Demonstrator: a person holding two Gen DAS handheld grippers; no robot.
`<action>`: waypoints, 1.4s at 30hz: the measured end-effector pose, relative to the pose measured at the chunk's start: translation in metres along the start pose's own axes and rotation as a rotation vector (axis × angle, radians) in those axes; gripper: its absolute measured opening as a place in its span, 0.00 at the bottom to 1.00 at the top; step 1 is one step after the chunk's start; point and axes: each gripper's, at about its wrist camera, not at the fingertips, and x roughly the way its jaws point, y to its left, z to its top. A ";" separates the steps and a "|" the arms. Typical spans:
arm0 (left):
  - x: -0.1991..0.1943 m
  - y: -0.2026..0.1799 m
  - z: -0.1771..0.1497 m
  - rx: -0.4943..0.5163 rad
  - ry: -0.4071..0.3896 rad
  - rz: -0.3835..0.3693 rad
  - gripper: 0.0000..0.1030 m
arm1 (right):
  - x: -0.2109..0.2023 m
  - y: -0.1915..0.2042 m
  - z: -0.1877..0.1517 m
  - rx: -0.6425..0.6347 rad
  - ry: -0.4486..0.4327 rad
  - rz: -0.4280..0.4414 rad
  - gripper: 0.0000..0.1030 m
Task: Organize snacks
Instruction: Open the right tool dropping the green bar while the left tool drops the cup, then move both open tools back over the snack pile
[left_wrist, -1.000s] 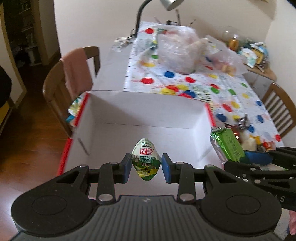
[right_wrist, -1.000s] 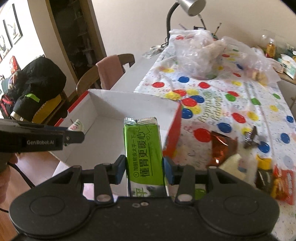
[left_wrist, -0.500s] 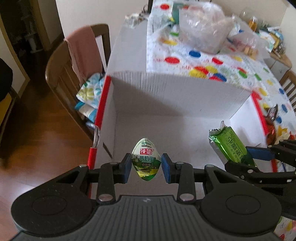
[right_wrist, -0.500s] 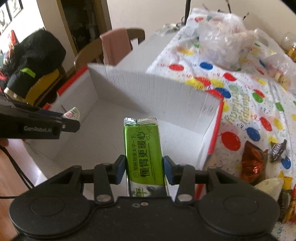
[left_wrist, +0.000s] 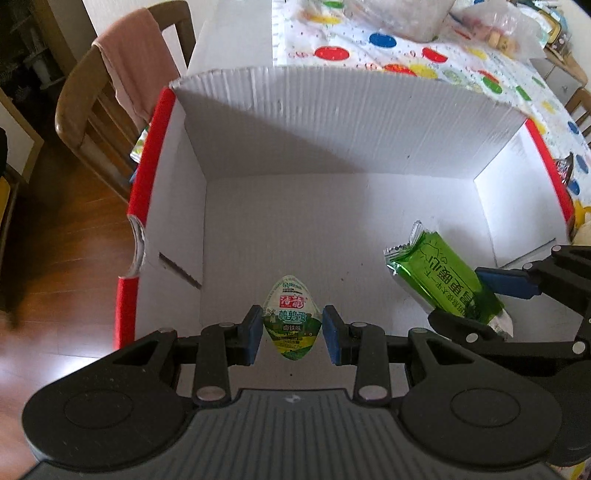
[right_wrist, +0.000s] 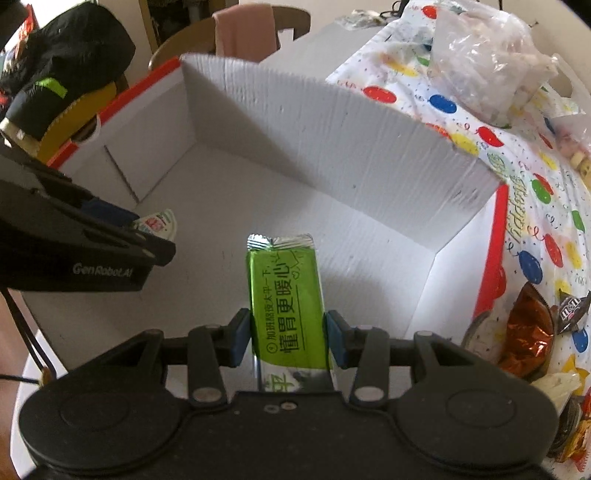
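Two tools hang over a white cardboard box (left_wrist: 332, 122) on the tabletop: the left tool (left_wrist: 291, 330) clamps a small green-and-white snack packet (left_wrist: 291, 321), the right tool (right_wrist: 288, 338) a green wafer bar (right_wrist: 286, 295), both above its floor.

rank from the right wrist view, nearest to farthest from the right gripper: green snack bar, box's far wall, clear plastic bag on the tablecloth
1. Green snack bar: clamped between the right gripper pads, over the box floor.
2. Box's far wall: beyond the bar, across the box.
3. Clear plastic bag: upper right, on the tablecloth past the box.
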 end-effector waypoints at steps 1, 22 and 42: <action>0.002 0.000 -0.001 0.002 0.004 0.000 0.33 | 0.001 0.001 -0.001 -0.001 0.005 -0.002 0.41; -0.006 0.000 -0.013 -0.040 -0.042 -0.024 0.45 | -0.004 -0.005 -0.005 0.028 -0.002 0.005 0.44; -0.090 -0.017 -0.038 -0.053 -0.287 -0.059 0.58 | -0.100 -0.028 -0.028 0.130 -0.230 0.071 0.62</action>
